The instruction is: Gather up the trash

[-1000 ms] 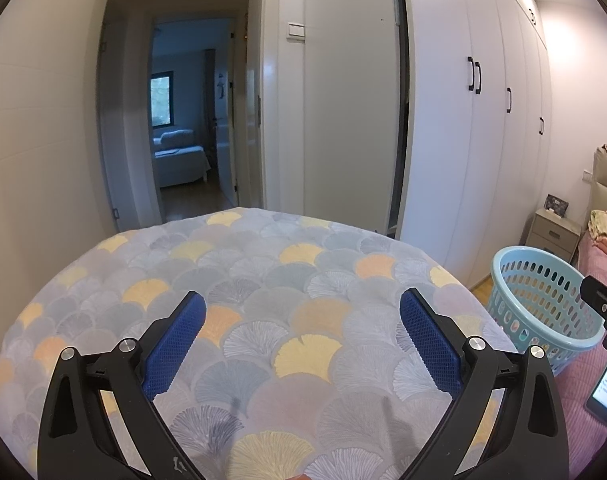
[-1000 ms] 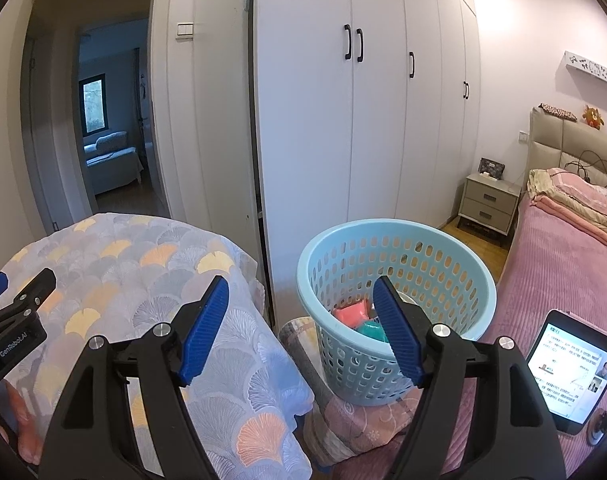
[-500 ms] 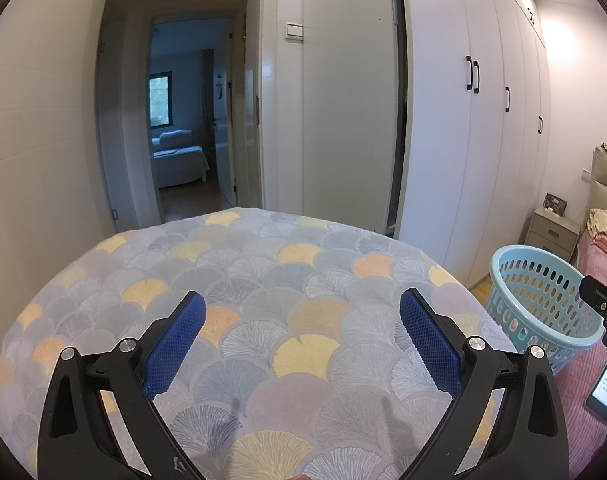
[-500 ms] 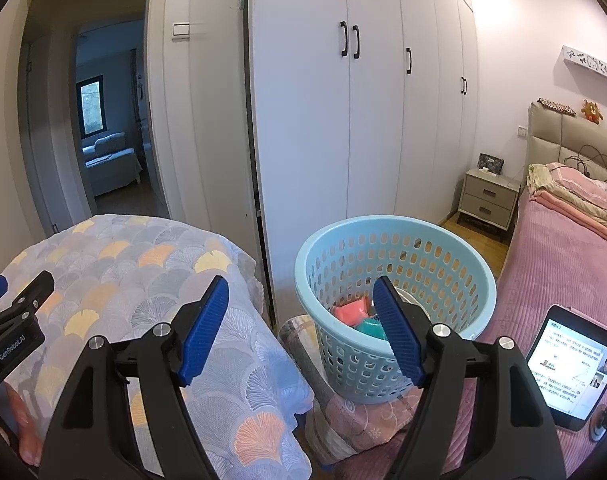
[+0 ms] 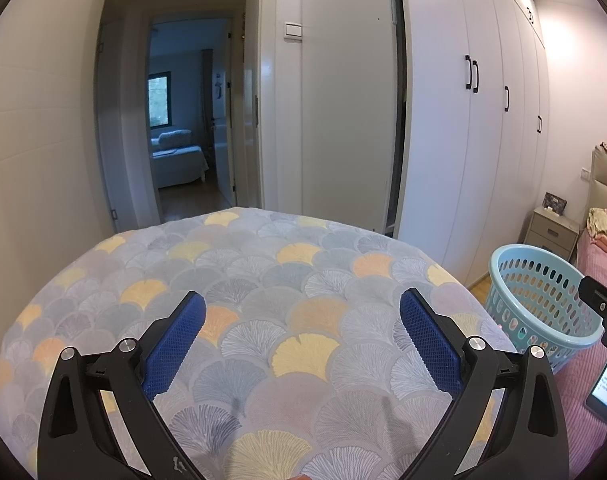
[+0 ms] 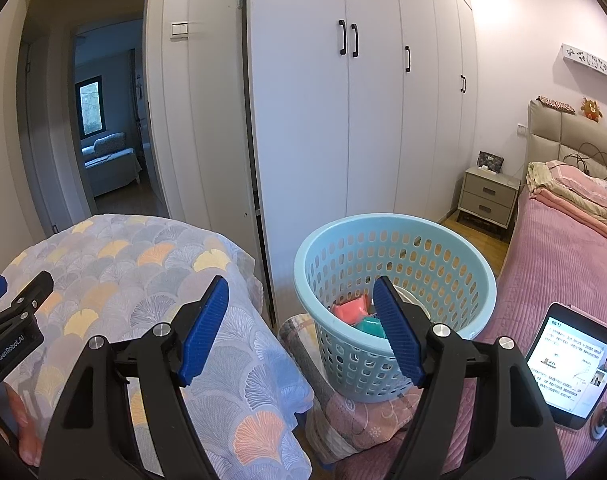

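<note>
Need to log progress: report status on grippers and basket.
Left gripper open, empty. Right gripper open, empty. Blue basket holds items. Nothing blocking.

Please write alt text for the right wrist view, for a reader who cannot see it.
The open right gripper holds nothing and points toward a light blue basket with pink and teal items inside. A table with a fan-patterned cloth is at left, a tablet on the pink bed at right.

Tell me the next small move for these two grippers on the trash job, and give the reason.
Probably sweep both views around for remaining trash. The left hand-held gripper and right hand-held gripper are open and empty, the patterned cloth shows no litter, and the blue basket already holds pink and teal items.
</note>
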The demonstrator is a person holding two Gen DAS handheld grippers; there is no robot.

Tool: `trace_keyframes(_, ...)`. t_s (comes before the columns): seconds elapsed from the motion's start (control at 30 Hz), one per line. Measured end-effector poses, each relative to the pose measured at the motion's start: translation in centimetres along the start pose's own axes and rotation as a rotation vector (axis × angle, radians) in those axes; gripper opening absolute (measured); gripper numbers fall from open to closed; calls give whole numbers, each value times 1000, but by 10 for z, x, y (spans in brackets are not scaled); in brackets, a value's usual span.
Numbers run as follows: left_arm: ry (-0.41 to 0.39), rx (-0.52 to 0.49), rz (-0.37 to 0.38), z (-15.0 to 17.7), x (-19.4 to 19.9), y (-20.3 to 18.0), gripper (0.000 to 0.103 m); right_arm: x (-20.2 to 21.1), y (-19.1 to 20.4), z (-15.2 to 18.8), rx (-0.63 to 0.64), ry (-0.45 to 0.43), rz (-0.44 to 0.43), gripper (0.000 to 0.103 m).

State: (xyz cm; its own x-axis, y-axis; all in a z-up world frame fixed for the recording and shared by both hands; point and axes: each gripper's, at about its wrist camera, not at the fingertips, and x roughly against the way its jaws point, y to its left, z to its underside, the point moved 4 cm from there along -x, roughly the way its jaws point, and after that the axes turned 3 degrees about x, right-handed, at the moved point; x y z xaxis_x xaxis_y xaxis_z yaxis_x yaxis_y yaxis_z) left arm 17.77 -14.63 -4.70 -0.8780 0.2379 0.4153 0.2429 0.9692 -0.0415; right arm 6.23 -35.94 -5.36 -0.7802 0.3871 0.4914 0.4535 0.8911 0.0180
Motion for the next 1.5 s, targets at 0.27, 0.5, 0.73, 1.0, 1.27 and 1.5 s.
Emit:
trace_keyframes(0.27,0,0,-1,0,0,-1,95,0,0,1,-3,1,0,71)
trace_keyframes(0.5,0,-2,-1,0,0,-1,95,0,1,2,-7,3,-2,71)
trace_keyframes(0.73,0,-4,1,1,0,-1,95,-1,2,2,-7,4,-4,71)
trace_keyframes(1.0,2,-11,4,1,-2,-1,95,-2,2,1,-9,6,-9,71)
trace_keyframes(1.27,3,-11,6,1,-2,-1,95,-3,3,0,-8,5,-11,71)
trace_keyframes(1.5,3,-11,5,1,-2,-1,95,-3,3,0,-10,8,-12,71)
